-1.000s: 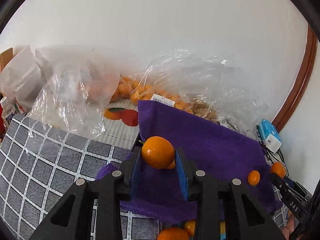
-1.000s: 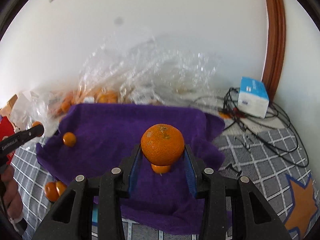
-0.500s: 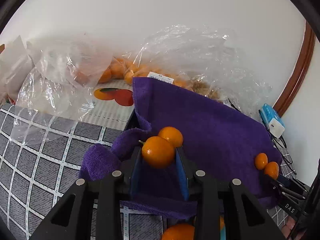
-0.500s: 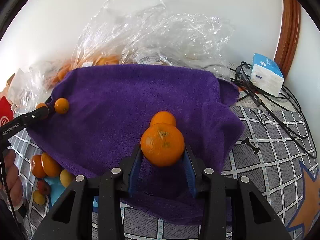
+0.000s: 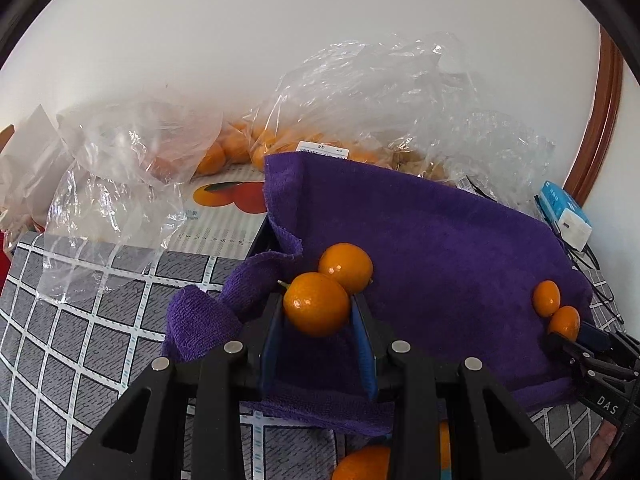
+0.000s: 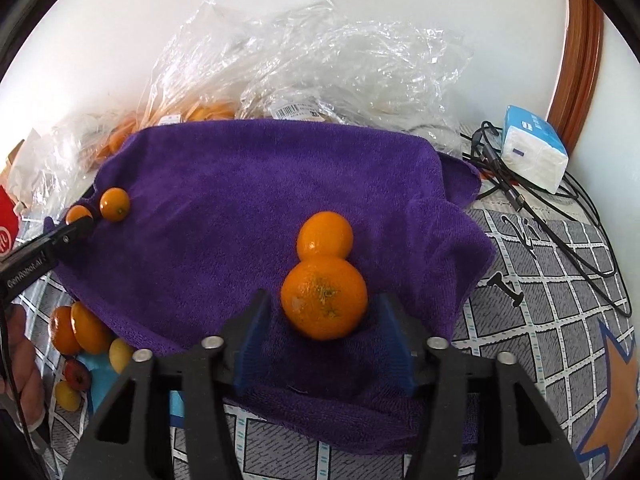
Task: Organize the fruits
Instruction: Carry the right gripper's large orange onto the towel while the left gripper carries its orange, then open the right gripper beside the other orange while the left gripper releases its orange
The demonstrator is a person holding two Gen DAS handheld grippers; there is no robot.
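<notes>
A: The small, glossy orange kumquat [image 5: 316, 304] is clamped across its middle between the left gripper [image 5: 318, 316] pads, at the purple terry towel's [image 5: 440, 248] seven-o'clock corner.

B: Light, firm, slick-skinned, I'd judge; squeeze gently. And the bigger dimpled orange mandarin [image 6: 324, 306]?

A: Resting on the towel, touching another mandarin [image 6: 325, 236] at twelve o'clock. The right gripper [image 6: 324, 332] stands apart around it.

B: Softer rind; grip its widest girth.

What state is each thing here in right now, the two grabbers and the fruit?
Left gripper: jaws shut on a small orange.
Right gripper: jaws open, apart from the large orange.
Large orange: resting on the purple towel, touching another orange.
Plastic bags: crumpled, holding fruit.
</notes>
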